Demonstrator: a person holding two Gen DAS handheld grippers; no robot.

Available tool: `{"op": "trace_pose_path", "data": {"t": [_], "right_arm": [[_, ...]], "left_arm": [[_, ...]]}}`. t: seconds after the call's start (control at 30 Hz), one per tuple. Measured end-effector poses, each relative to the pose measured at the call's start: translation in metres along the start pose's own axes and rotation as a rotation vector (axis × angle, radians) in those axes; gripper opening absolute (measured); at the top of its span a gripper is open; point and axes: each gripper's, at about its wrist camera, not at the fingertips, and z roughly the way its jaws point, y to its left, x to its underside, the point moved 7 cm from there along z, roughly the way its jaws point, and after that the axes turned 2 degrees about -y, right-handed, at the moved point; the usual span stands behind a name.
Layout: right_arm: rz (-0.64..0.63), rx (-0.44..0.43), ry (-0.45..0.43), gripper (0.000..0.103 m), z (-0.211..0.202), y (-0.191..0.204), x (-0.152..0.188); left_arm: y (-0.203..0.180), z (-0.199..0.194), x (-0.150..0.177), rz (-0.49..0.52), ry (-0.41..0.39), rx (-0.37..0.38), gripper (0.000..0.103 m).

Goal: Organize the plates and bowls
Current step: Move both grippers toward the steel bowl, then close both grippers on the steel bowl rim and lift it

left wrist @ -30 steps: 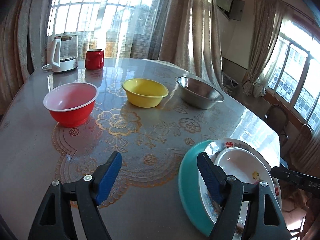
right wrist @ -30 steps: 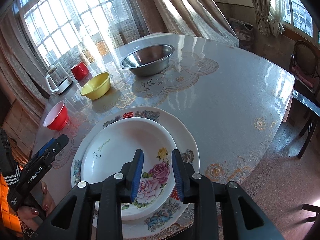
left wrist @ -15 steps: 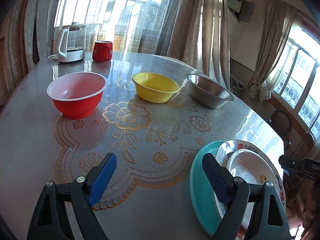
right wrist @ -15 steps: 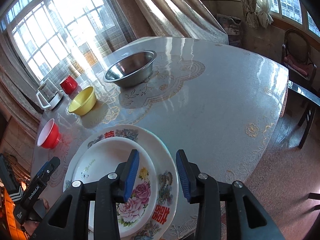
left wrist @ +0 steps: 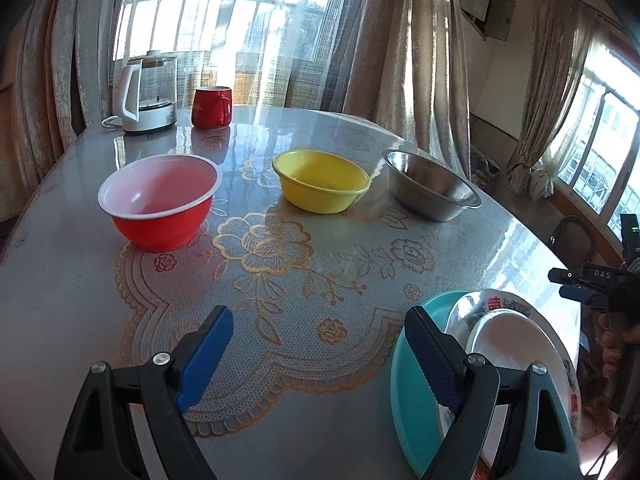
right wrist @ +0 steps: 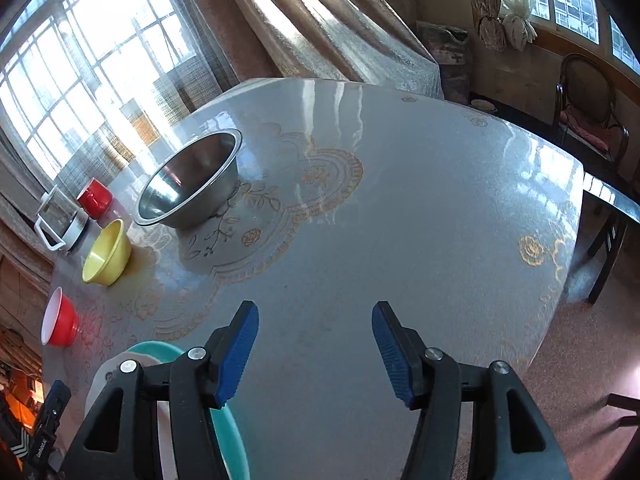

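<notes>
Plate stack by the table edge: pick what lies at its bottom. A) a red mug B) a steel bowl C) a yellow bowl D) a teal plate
D: the teal plate sticks out from under the floral plate and the white dish, while the bowls stand apart across the table.

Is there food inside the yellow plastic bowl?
No, the yellow plastic bowl shows only its bare yellow inside on the table.

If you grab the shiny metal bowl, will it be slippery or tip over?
The metal bowl looks smooth and glossy, so the fingers might slip on it. Its thin rim probably gives the best hold. It sits upright on a narrower base, so a push near the rim could tip it.
</notes>
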Motion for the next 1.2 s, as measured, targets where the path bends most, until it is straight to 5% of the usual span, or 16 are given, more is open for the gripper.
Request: {"op": "trace_pose_path", "data": {"t": [0.3,0.57,0.97,1.03,1.2], "right_arm": [[-0.092,-0.027,0.015,0.061,0.058,0.005,-0.053],[-0.103,-0.153,-0.009,0.065,0.092,0.040,-0.099],[-0.083,-0.229,0.026,0.064,0.152,0.088,-0.119],[-0.075,-0.240,0.034,0.045,0.159,0.087,-0.115],[-0.076,-0.289,0.008,0.036,0.155,0.087,-0.107]], "left_arm": [[-0.013,0.028,-0.050,0.001,0.051,-0.035,0.093],[-0.035,0.067,-0.071,0.026,0.163,-0.028,0.095],[-0.073,0.110,-0.098,0.056,0.221,-0.007,0.095],[-0.080,0.115,-0.100,0.084,0.220,-0.016,0.095],[-0.093,0.130,-0.104,0.129,0.227,-0.011,0.095]]}}
